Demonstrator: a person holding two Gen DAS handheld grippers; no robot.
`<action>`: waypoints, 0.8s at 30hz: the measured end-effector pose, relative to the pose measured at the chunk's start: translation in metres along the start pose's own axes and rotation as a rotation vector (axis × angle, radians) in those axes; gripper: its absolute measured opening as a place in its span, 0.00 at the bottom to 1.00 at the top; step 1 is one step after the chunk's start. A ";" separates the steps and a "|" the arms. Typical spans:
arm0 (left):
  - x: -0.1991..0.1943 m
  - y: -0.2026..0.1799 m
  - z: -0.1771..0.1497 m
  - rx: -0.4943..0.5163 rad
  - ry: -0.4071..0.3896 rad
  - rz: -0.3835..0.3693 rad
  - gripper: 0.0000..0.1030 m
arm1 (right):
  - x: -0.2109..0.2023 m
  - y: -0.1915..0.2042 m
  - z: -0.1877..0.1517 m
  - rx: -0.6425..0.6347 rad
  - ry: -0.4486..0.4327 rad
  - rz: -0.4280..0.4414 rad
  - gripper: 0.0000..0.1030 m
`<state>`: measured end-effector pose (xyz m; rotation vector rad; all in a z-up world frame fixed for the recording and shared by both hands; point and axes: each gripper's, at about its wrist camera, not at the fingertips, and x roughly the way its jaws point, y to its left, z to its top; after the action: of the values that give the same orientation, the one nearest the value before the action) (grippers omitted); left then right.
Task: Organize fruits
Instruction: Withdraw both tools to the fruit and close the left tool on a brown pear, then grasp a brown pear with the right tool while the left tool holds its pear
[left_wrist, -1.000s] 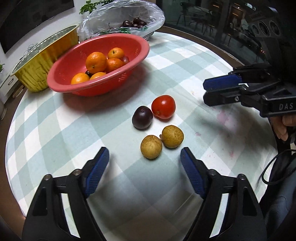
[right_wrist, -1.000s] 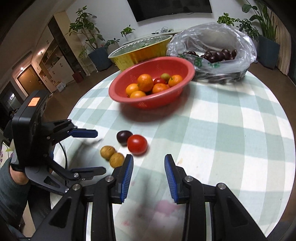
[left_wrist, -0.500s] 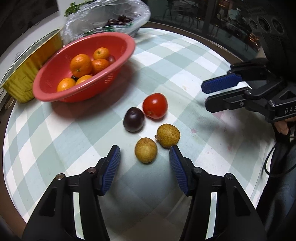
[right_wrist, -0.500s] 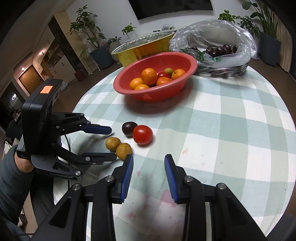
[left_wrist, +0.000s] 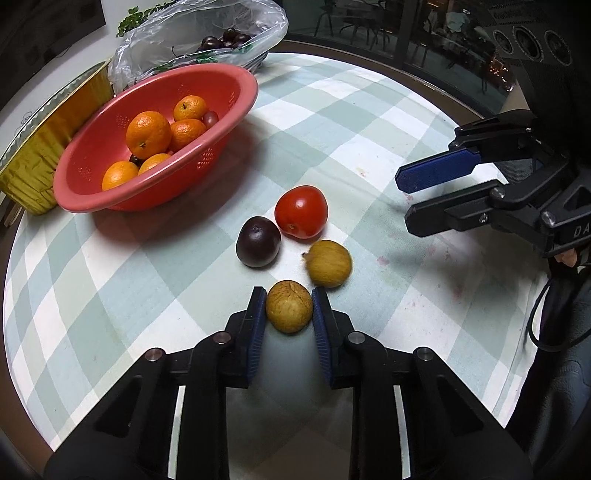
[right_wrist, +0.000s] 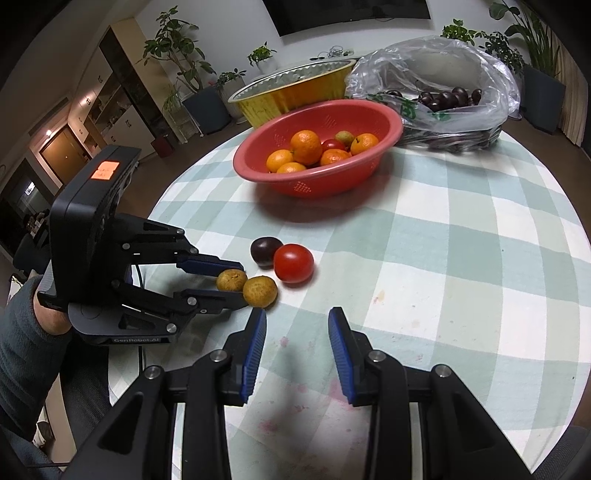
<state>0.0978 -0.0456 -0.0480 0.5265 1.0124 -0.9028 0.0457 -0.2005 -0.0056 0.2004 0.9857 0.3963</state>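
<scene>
Brown longan is pinched in my left claw so I can lift it toward the red colander, right claw hanging wide and empty.

Black left tongs, ribbed blue pads, silver screws, grey sleeve

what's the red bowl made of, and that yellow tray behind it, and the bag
Red bowl: looks like matte plastic, with moulded drain holes. Yellow tray: probably thin foil, shiny gold with a crimped, fluted rim. Bag: thin clear plastic film, crinkled and glossy.
</scene>
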 end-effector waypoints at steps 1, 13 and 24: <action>0.000 0.000 -0.001 -0.003 -0.002 0.001 0.22 | 0.001 0.001 0.000 -0.002 0.001 0.001 0.37; -0.029 0.012 -0.019 -0.197 -0.092 0.052 0.22 | 0.017 0.022 0.004 -0.062 0.036 -0.001 0.37; -0.060 -0.003 -0.059 -0.407 -0.202 0.051 0.22 | 0.050 0.044 0.014 -0.116 0.096 -0.053 0.37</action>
<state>0.0522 0.0205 -0.0212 0.1142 0.9601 -0.6651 0.0720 -0.1391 -0.0215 0.0503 1.0573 0.4165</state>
